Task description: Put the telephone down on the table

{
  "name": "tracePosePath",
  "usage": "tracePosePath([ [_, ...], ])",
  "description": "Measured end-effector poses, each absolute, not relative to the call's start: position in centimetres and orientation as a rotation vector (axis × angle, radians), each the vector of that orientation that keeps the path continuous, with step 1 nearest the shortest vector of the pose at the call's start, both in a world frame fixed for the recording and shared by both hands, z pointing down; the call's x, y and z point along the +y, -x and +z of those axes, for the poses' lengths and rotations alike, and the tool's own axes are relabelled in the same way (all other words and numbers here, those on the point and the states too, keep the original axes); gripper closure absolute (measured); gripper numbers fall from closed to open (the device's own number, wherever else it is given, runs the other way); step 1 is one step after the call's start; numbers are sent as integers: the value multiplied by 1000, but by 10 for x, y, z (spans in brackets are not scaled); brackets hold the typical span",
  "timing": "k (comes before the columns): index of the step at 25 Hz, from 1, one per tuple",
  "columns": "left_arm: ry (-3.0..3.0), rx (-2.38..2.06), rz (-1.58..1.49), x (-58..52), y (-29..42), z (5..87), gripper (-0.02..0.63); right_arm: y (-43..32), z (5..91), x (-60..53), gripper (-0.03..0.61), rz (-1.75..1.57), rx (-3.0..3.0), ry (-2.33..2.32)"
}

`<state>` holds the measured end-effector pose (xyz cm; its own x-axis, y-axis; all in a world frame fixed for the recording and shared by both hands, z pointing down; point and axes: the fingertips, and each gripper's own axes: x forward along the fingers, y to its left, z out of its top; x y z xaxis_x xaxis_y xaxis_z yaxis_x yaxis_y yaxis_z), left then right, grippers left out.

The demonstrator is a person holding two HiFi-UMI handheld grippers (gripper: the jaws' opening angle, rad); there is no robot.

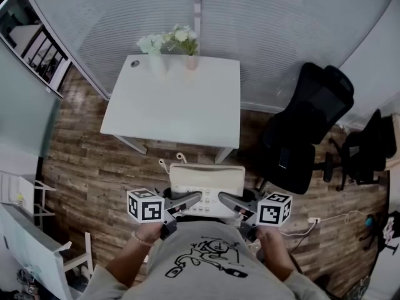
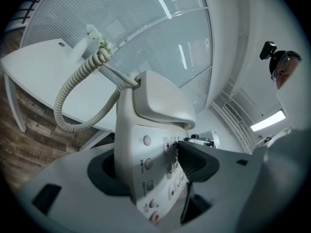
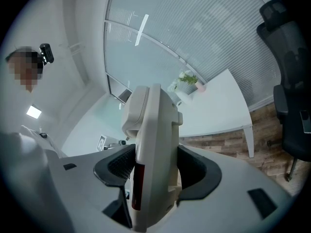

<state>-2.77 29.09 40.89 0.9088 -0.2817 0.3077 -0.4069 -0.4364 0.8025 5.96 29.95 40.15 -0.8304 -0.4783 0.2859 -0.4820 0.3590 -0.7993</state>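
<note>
Close in front of the person's chest, at 6 o'clock in the head view, the telephone (image 1: 207, 189) was carried clear of any support, above the wooden floor (image 1: 87, 149) and not yet over the desk (image 1: 175, 105). The left tool (image 1: 189, 202) was clamped on the telephone's left edge, one pad on the keypad face and the other on the underside. The right tool (image 1: 230, 203) was clamped on the opposite edge in the same way. Gripping it from both sides likely kept the wide body level, so the handset (image 2: 160, 101) sat in its cradle rather than sliding off. The coiled cord (image 2: 73, 96) hung loose in a loop from the far end, toward 12 o'clock.

The white desk lay well apart at 12 o'clock, mostly bare. At its far edge stood small vases of white flowers (image 1: 170, 41), leaving the near half free as a likely landing place. Behind it ran a wall of pale blinds (image 1: 281, 30). A black office chair (image 1: 309, 130) stood at 3 o'clock, beside the desk's right corner. White furniture (image 1: 25, 242) showed at about 8 o'clock, too cropped to identify.
</note>
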Motion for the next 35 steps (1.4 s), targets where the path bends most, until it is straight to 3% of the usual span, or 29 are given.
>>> tracePosePath([
  [35,-2054,-495,153,225,26,408,319,-60,402,234,296,1543,-2577,-919],
])
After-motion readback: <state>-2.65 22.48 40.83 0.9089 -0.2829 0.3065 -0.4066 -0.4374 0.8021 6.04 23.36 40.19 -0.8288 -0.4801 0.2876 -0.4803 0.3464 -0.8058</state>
